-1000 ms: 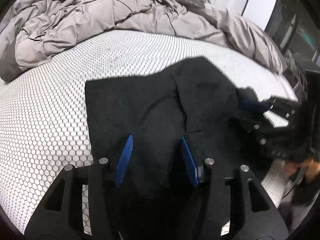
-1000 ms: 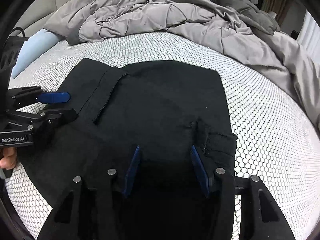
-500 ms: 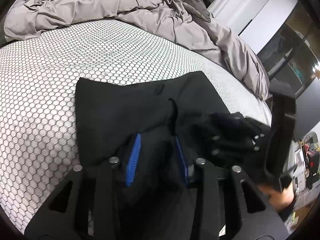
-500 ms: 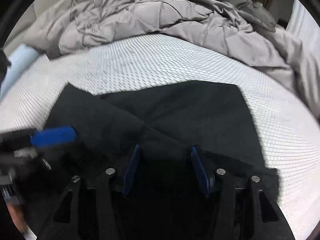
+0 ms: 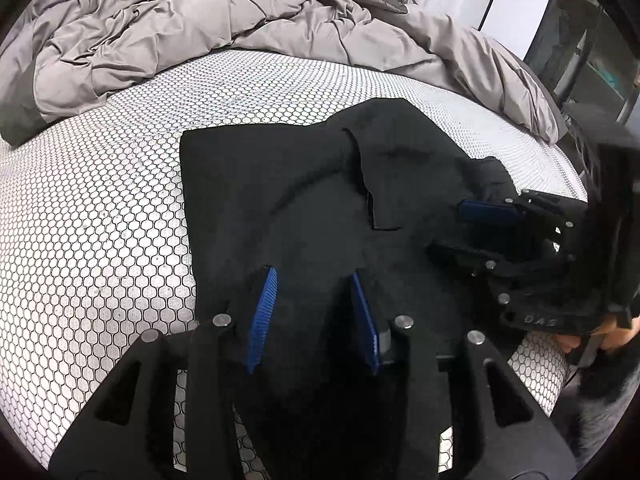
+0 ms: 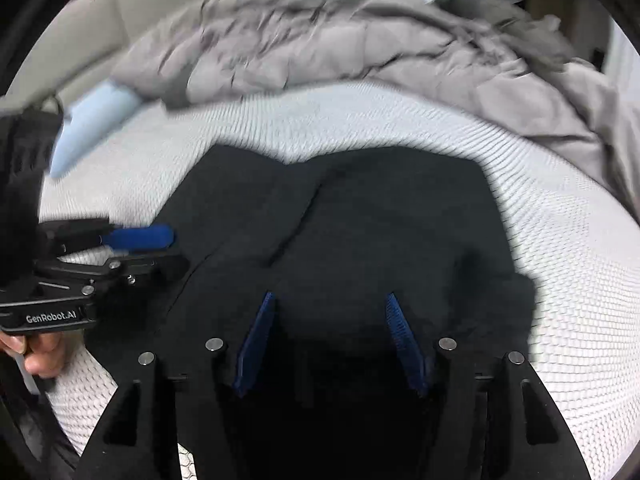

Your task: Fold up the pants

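Note:
Black pants [image 5: 304,184] lie folded in a compact stack on the white honeycomb-patterned bed [image 5: 100,208]; they also show in the right wrist view [image 6: 380,220]. My left gripper [image 5: 312,280] is open, its blue pads over the near edge of the pants, with dark cloth between them. My right gripper [image 6: 330,304] is open over the near right part of the pants. The right gripper also shows at the right in the left wrist view [image 5: 472,228], and the left gripper shows at the left in the right wrist view [image 6: 168,248]. The right wrist view is blurred.
A crumpled grey duvet [image 5: 200,28] is piled along the far side of the bed. A light blue pillow [image 6: 92,120] lies at the far left. White cupboards and dark shelving [image 5: 580,40] stand beyond the bed's right edge. Bare mattress surrounds the pants.
Both grippers pulled back and apart after crowding together over the pants half a second ago. The pants now lie as a more compact stack. The right wrist camera is moving.

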The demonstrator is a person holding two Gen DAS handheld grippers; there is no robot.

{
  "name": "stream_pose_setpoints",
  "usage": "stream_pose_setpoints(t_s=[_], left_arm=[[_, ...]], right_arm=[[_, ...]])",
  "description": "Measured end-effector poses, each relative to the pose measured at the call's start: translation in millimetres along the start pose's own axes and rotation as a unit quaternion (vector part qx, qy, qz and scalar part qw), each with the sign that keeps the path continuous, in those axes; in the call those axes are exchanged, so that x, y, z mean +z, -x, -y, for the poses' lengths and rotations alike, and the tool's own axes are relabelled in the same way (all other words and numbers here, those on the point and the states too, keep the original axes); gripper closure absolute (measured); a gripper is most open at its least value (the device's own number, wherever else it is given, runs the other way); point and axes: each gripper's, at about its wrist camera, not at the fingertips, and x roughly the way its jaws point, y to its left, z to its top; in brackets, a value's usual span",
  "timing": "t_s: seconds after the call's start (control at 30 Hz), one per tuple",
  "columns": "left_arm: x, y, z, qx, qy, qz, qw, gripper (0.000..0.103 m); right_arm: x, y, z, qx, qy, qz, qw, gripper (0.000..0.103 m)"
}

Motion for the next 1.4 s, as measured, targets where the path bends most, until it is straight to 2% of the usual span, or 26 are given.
stream_pose_setpoints(t_s=[0.1, 0.17, 0.23, 0.27, 0.43, 0.53, 0.57, 0.67, 0.77, 0.83, 0.87, 0.9, 0.97, 1.07, 1.2, 1.33, 1.4], left_arm=[[-2.2, 4.3, -5.2, 0.006, 0.004, -0.001, 1.0, 0.068], [-5.3, 5.4, -8.4, 0.005, 0.009, 0.0, 1.0, 0.067], [-6.5, 4.8, -7.8, 0.011, 0.005, 0.0, 0.9999, 0.065], [-7.4, 4.9, -6.3, 0.017, 0.001, 0.001, 0.9999, 0.065], [-11.7, 17.5, -5.7, 0.036, 0.022, 0.004, 0.9991, 0.064], [-25.3, 36.0, -11.4, 0.01, 0.052, 0.009, 0.9985, 0.062], [-28.3, 38.0, -13.9, -0.001, 0.06, 0.009, 0.9982, 0.057], [-36.7, 28.6, -20.4, -0.014, 0.068, -0.011, 0.9975, 0.056], [-37.0, 24.6, -24.8, -0.023, 0.079, -0.013, 0.9965, 0.056], [-34.1, 27.1, -26.8, -0.028, 0.087, -0.005, 0.9958, 0.061], [-31.8, 29.0, -26.9, -0.029, 0.088, 0.003, 0.9957, 0.066], [-29.1, 30.0, -26.1, -0.029, 0.083, 0.008, 0.9961, 0.066], [-24.6, 28.6, -24.6, -0.023, 0.078, 0.011, 0.9966, 0.066], [-22.9, 25.1, -22.6, 0.0, 0.069, 0.006, 0.9976, 0.066], [-26.2, 27.1, -11.3, 0.022, 0.043, 0.007, 0.9988, 0.066], [-31.8, 29.2, -2.3, 0.051, 0.015, 0.012, 0.9985, 0.063], [-33.7, 31.4, 0.3, 0.067, 0.014, 0.017, 0.9975, 0.057]], right_arm=[[-11.1, 13.0, 10.8, -0.038, 0.021, 0.011, 0.999, 0.045], [-24.9, 25.0, 27.6, -0.036, 0.02, 0.019, 0.999, 0.045], [-41.0, 35.2, 41.2, -0.054, 0.011, 0.018, 0.998, 0.045], [-47.2, 37.4, 49.1, -0.062, 0.002, 0.012, 0.998, 0.04], [-53.8, 50.9, 78.5, 0.013, -0.071, 0.035, 0.997, 0.038], [-54.9, 61.1, 98.2, 0.054, -0.124, 0.054, 0.989, 0.038], [-57.2, 62.5, 106.0, 0.069, -0.146, 0.058, 0.985, 0.038], [-64.1, 47.0, 125.3, 0.114, -0.206, 0.037, 0.971, 0.038], [-68.2, 26.8, 130.9, 0.155, -0.224, 0.018, 0.962, 0.038], [-65.3, 20.6, 134.0, 0.173, -0.245, 0.022, 0.954, 0.044], [-65.1, 20.6, 132.7, 0.181, -0.261, 0.023, 0.948, 0.054], [-67.0, 22.6, 129.4, 0.177, -0.265, 0.025, 0.948, 0.062], [-66.3, 31.3, 111.7, 0.149, -0.242, 0.029, 0.958, 0.067], [-67.8, 42.5, 87.2, 0.138, -0.209, 0.028, 0.968, 0.068], [-71.2, 46.7, 80.4, 0.11, -0.183, 0.034, 0.976, 0.056], [-73.4, 55.1, 77.3, 0.081, -0.167, 0.04, 0.982, 0.052], [-75.0, 59.7, 69.7, 0.052, -0.147, 0.043, 0.987, 0.05]])
